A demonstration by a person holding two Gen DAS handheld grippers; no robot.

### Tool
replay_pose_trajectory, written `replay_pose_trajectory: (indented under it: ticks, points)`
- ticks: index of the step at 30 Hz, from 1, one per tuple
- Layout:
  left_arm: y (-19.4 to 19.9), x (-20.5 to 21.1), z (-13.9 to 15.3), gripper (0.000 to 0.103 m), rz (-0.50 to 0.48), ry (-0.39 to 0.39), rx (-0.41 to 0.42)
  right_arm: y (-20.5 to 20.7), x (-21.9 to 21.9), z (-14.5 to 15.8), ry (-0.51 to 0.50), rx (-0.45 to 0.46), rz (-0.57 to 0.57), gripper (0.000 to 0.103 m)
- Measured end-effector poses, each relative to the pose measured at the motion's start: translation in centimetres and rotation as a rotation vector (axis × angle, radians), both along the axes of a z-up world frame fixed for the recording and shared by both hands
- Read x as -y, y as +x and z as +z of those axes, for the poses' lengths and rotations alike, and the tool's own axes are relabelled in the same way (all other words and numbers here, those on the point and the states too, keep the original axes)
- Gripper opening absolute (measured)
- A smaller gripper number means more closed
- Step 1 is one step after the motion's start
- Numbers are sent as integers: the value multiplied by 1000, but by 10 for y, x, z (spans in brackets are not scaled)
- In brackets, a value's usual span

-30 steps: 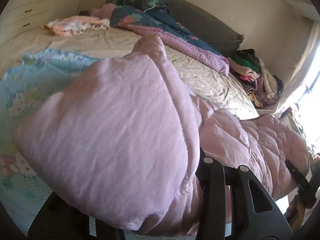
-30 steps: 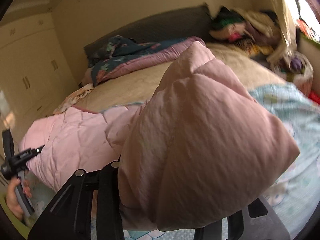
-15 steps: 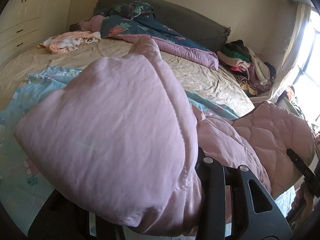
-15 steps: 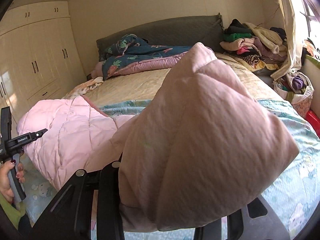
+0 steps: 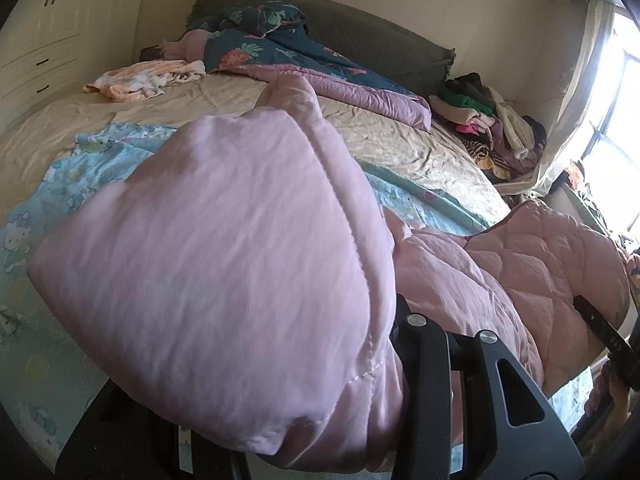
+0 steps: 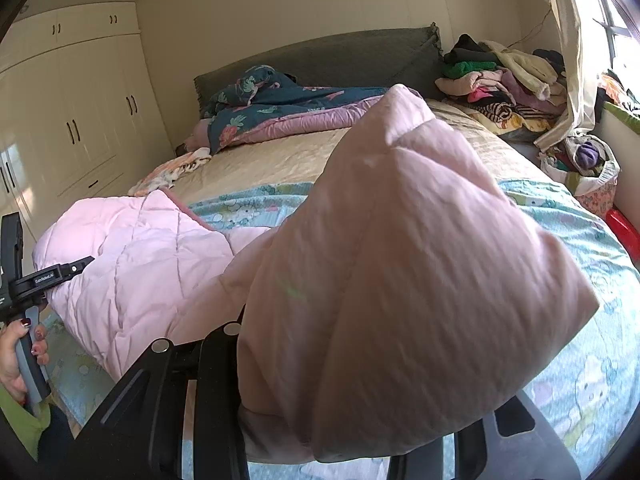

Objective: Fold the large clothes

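The left hand-held gripper [image 5: 320, 432] is clamped on one corner of the pink puffy coat [image 5: 224, 272]. The right hand-held gripper [image 6: 340, 440] is clamped on another corner of the same coat [image 6: 400, 280]. Both corners are held up above the near edge of the bed [image 5: 380, 140]. The middle of the coat sags between them over a blue cartoon blanket [image 6: 580, 380]. A flowery quilt [image 6: 280, 108] lies by the far edge, with a heap of clothes [image 6: 496, 80] in the far corner.
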State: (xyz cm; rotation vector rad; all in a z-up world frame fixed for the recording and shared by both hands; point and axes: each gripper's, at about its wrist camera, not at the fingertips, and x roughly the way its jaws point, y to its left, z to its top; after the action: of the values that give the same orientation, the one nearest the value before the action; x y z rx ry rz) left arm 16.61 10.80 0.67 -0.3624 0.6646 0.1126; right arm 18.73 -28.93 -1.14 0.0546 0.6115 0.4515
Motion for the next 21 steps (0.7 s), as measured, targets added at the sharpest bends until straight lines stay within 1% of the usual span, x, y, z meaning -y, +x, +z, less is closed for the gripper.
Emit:
replay_pose_trajectory:
  ticks: [9, 21]
  points:
    - [-28, -3, -9, 33, -2, -6, -3, -34, 4, -7, -11, 11, -7, 33]
    - [-52, -7, -16, 33, 4, -19, -6, -60, 3, -12, -11, 13, -15, 33]
